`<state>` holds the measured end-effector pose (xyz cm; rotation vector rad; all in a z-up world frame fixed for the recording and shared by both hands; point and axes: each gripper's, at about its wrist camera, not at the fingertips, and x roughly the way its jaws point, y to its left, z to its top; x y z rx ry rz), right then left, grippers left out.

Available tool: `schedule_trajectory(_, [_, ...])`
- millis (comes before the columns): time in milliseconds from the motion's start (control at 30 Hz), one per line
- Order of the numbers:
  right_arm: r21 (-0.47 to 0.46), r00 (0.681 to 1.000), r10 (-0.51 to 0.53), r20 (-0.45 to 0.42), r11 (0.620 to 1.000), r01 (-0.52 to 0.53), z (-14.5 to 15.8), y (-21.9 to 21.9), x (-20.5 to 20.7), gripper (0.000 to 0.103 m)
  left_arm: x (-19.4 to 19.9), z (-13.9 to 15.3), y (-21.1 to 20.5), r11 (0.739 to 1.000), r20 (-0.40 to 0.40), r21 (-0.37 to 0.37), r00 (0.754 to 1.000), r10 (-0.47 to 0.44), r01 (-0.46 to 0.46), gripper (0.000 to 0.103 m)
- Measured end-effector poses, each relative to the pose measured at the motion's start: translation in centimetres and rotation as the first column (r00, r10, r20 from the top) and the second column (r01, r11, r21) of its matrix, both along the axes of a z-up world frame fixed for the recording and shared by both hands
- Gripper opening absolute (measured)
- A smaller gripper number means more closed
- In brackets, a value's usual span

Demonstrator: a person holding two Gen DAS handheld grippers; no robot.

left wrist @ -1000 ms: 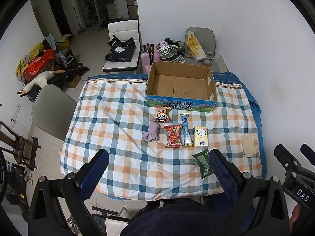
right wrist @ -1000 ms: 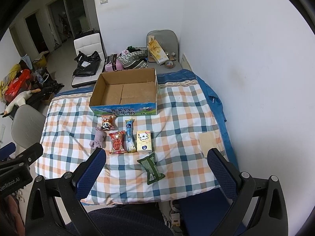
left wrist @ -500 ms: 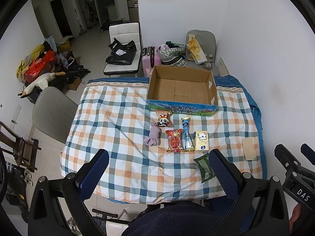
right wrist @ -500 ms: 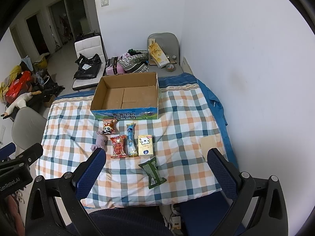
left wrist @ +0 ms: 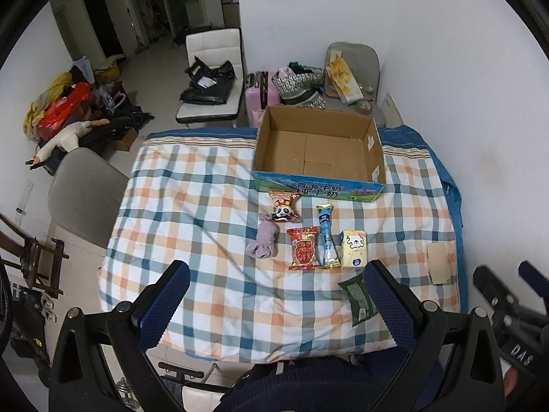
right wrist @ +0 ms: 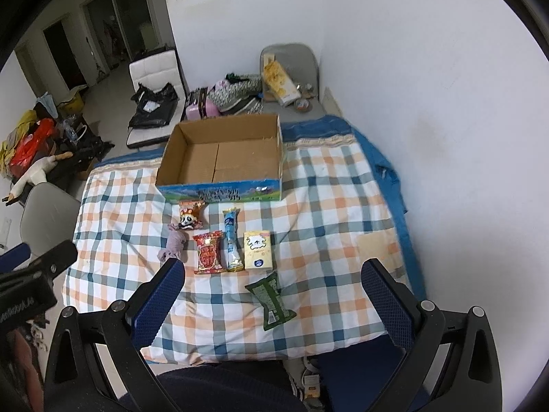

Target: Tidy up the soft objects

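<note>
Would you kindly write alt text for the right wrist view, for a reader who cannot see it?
An open, empty-handed right gripper hovers above a checked tablecloth where six small soft items lie in front of an empty cardboard box: a panda packet, purple cloth, red packet, blue tube, yellow tissue pack and green packet.

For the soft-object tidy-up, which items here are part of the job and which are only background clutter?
Part of the job:
cardboard box, open and empty
panda packet
purple cloth
red snack packet
blue tube packet
yellow tissue pack
green packet

Just lying about:
white chair with black bag
pink suitcase
goose plush on the floor
</note>
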<state>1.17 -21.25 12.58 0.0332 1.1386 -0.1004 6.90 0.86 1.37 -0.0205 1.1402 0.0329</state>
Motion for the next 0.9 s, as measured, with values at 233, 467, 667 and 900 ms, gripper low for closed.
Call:
schedule_trajectory(233, [0.044, 0.992, -0.005, -0.130, 0.999, 0.011, -9.2, -1.2, 4.7, 0.103, 5.2, -7.9, -1.0, 1.000, -0.140, 0.011, 0.990, -0.021, 0.023, 0.103])
schedule_trajectory(467, [0.076, 0.957, -0.022, -0.290, 0.996, 0.046, -23.0, -2.4, 10.6, 0.103, 10.0, -19.5, -1.1, 1.000, -0.328, -0.020, 0.945, -0.015, 0.010, 0.103])
schedule_trajectory(667, [0.080, 0.917, -0.017, -0.399, 0.995, 0.053, -33.2, -1.6, 14.5, 0.103, 13.1, -29.3, -0.7, 0.997, -0.460, -0.061, 0.888, 0.016, -0.050, 0.103])
schedule_trajectory(900, [0.080, 0.875, -0.008, -0.484, 0.995, 0.053, -39.2, -0.5, 15.6, 0.100, 14.5, -35.6, -1.5, 0.993, -0.546, -0.103, 0.838, -0.007, -0.059, 0.103])
